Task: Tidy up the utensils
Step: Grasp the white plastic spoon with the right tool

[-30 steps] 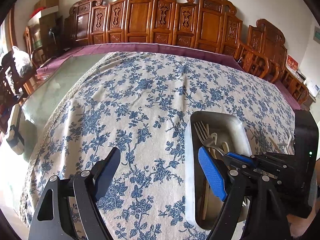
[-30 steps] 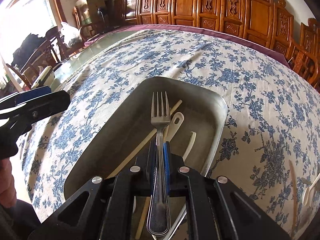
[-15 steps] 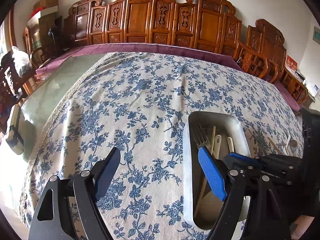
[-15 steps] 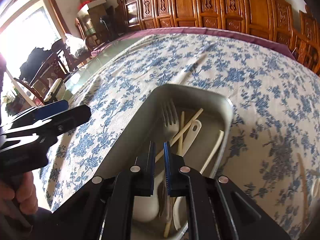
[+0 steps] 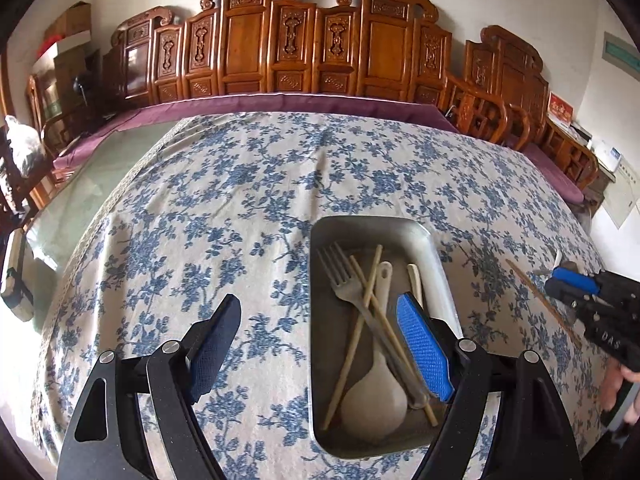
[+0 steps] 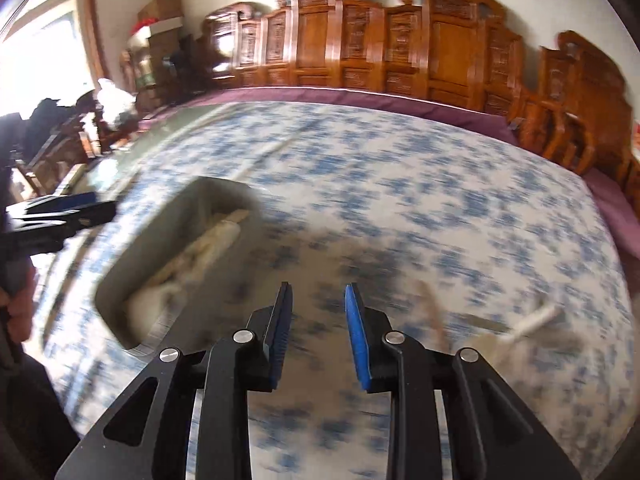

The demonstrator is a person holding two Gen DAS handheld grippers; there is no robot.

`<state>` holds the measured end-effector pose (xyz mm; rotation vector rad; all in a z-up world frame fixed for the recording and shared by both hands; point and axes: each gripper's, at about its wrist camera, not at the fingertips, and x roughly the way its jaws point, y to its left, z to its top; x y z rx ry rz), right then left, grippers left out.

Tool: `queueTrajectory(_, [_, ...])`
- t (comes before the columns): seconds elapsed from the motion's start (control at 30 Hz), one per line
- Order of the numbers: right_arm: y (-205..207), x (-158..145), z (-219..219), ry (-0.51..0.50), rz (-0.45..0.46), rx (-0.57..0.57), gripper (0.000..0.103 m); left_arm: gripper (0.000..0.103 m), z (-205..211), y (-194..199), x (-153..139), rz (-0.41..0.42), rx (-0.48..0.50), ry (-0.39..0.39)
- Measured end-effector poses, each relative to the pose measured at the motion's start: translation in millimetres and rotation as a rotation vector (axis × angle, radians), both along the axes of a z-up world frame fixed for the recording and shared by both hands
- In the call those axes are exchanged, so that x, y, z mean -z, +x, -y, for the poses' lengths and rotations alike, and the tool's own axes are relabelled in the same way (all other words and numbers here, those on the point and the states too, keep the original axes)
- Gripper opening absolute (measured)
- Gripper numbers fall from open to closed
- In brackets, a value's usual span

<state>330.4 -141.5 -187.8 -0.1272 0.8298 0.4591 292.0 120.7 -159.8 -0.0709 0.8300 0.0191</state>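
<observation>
Your left tool (image 5: 320, 344) hangs wide and empty over the near left edge of the metal tray (image 5: 436, 256), its right pad above the tray, likely parked there so the right one can work. Inside the tray lie a fork (image 5: 340, 280), two chopsticks (image 5: 370, 284), a pale rice spoon (image 5: 376, 396) and one more pale handle (image 5: 414, 276), all lengthwise, so sorting is partly done. Your right tool (image 6: 318, 312) has just been opening; its jaws stand at a narrow gap with nothing between them, over bare floral cloth (image 6: 400, 200) to the right of the tray. The right view is heavily blurred, so detail there is poor. Still loose on the worktop, right of the tray: a chopstick (image 5: 540, 300) and a pale spoon-like piece (image 6: 532, 322), too smeared to name surely. Judging by where the right tool points, you're heading for those leftovers; next pick needs a low, lengthwise approach since they lie flat on cloth.
</observation>
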Motion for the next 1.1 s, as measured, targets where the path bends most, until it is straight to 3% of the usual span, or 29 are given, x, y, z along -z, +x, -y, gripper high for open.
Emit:
queueTrajectory(0.2, [16,4,70,-0.016,0.016,0.124,0.031,0.077,22,-2,-3,0.019,0.017,-0.010])
queueTrajectory(0.37, [37,28,108,-0.014,-0.017,0.225,0.044,0.077,41,-5,-4,0.023,0.050,-0.008])
queueTrajectory(0.43, [45,42,118,-0.006,-0.043,0.259,0.050,0.077,50,-4,-3,0.004,0.078,-0.042])
queueTrajectory(0.63, [62,71,115,0.009,-0.117,0.264,0.050,0.077,85,-5,0,0.006,0.140,0.005])
queueTrajectory(0.9, [57,81,100,-0.046,-0.135,0.252,0.056,0.077,119,-8,5,0.000,0.212,0.018])
queueTrajectory(1.0, [55,81,99,-0.063,-0.127,0.250,0.051,0.077,123,-10,8,-0.005,0.221,0.024])
queueTrajectory(1.03, [55,81,100,-0.063,-0.127,0.252,0.040,0.077,124,-10,8,-0.005,0.221,0.025])
queueTrajectory(1.1, [57,80,102,-0.059,-0.126,0.254,0.028,0.077,125,-11,9,-0.006,0.218,0.029])
